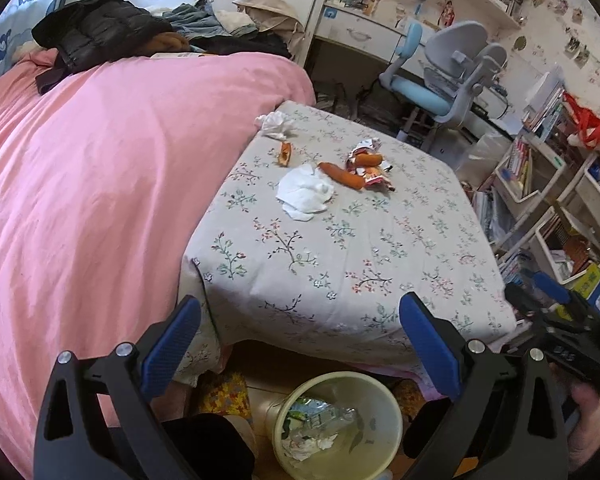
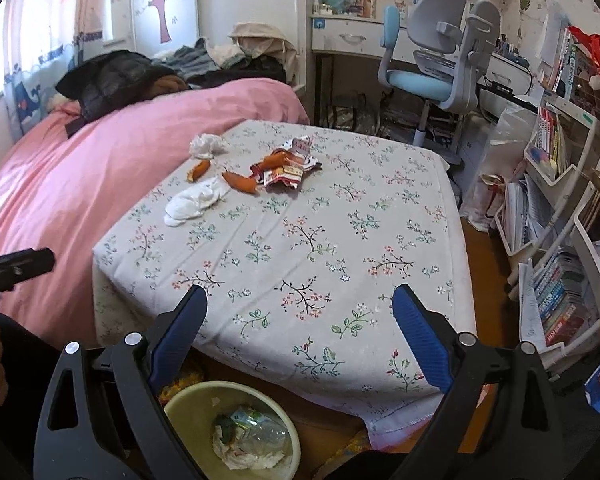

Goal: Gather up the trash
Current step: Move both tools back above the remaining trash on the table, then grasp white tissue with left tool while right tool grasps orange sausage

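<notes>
both hand-held grippers (image 1: pixel 300 320) (image 2: pixel 300 312) spread empty above bin (image 1: pixel 384 396); sausage (image 1: pixel 340 176) lengthwise toward wrappers (image 1: pixel 370 164)

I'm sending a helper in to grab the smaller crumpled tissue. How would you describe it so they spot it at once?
On the floral bedsheet, look to the far corner beside the pink duvet. The crumpled tissue lies there alone, balled tight, farther back than the flat white tissue near the sausages.
</notes>
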Tool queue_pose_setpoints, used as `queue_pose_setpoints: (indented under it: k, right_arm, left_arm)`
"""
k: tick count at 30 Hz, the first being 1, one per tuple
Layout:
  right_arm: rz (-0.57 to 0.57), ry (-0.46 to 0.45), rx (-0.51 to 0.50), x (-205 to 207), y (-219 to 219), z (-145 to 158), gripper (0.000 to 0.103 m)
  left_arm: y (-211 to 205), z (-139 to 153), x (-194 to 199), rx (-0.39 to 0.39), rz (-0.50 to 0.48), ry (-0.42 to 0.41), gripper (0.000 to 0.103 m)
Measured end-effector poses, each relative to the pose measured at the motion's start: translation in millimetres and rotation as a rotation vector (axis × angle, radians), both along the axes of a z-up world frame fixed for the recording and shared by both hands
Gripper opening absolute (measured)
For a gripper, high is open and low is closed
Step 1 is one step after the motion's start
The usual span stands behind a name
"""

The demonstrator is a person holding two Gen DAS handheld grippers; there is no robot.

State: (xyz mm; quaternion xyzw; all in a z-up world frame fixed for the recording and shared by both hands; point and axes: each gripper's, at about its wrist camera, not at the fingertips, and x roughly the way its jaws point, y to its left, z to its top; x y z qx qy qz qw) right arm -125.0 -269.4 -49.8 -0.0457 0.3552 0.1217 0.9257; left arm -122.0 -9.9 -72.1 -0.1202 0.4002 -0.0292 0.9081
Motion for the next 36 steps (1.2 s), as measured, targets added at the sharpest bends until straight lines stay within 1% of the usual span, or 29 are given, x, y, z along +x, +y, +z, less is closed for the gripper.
queue_pose_setpoints:
  k: [5,10,14,20,23,26,27,29,30,33,35,36]
  right_arm:
    - [0.011,-0.026,0.032,-4,-8,4,0.091]
    - [0.025,-0.045,0.046,-8,-12,6,0.092]
    - [0.052,-0.053,0.055,-4,-8,5,0.092]
    - [0.131,-0.038,0.053,30,16,-5,0.092]
    - [0.148,0.002,0.078,60,27,-14,0.092]
    - [0.154,0.06,0.101,90,35,-24,0.092]
    - [0.157,0.081,0.099,103,40,-28,0.091]
    - [0.174,0.105,0.101,117,47,-34,0.083]
    - [0.186,0.112,0.102,124,52,-35,0.081]
    - [0.207,0.101,0.106,137,62,-35,0.073]
    - [0.208,0.103,0.1,146,65,-37,0.068]
    - [0.205,0.105,0.096,151,65,-38,0.067]
  left_arm:
    - [-8,-5,6,0.062,-0.001,0.023,0.095]
    - [-15,-8,8,0.125,-0.003,0.029,0.095]
    - [-15,-10,15,0.137,0.009,0.043,0.095]
    - [0,-8,39,0.137,0.049,0.073,0.095]
    - [14,-4,58,0.169,0.098,0.079,0.095]
    - [29,-5,81,0.151,0.141,0.108,0.095]
    - [32,-7,90,0.141,0.149,0.121,0.095]
    - [30,-8,101,0.147,0.147,0.127,0.095]
    - [27,-9,106,0.16,0.138,0.125,0.095]
    - [9,-11,127,0.234,0.076,0.115,0.095]
    - [-5,-17,147,0.282,0.028,0.123,0.095]
    - [-11,-21,156,0.29,0.003,0.133,0.095]
